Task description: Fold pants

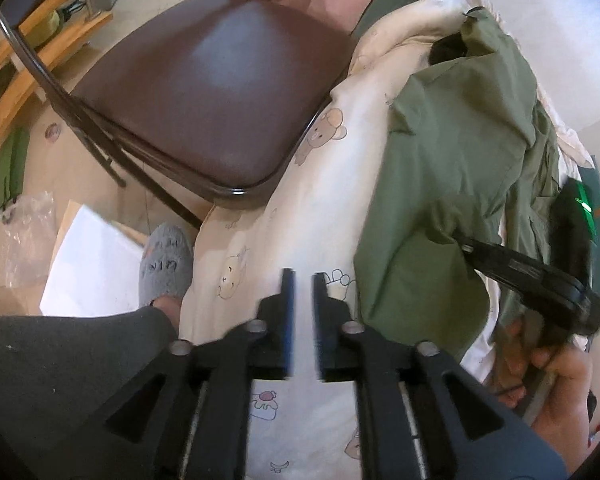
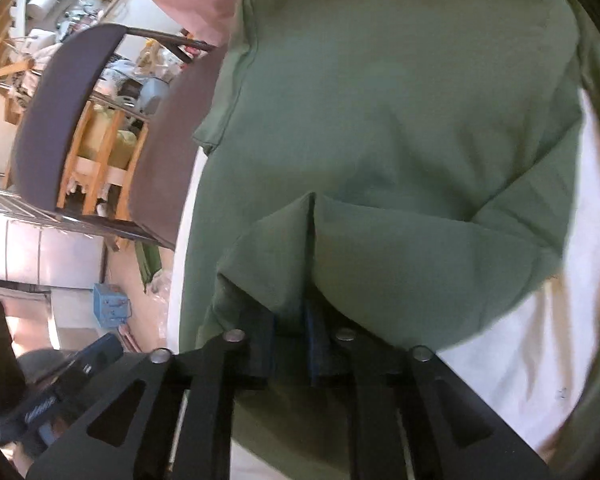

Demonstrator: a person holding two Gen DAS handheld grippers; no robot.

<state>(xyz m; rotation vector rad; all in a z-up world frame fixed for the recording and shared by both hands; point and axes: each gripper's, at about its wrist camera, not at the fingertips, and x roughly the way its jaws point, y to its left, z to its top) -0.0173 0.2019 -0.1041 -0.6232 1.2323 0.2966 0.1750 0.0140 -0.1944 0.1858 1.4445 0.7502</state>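
Note:
Green pants lie crumpled on a white bear-print bed cover, to the right in the left wrist view. My left gripper hovers over bare cover just left of the pants, jaws apart with nothing between them. My right gripper reaches in from the right, its tip buried in a raised bunch of the cloth. In the right wrist view the pants fill the frame. Cloth drapes over the right gripper and a fold is pinched between its fingers, whose tips are hidden.
A brown folding chair stands against the bed's left edge. A foot in a grey slipper and white paper are on the floor below it. A wooden shelf stands further left. A hand holds the right gripper.

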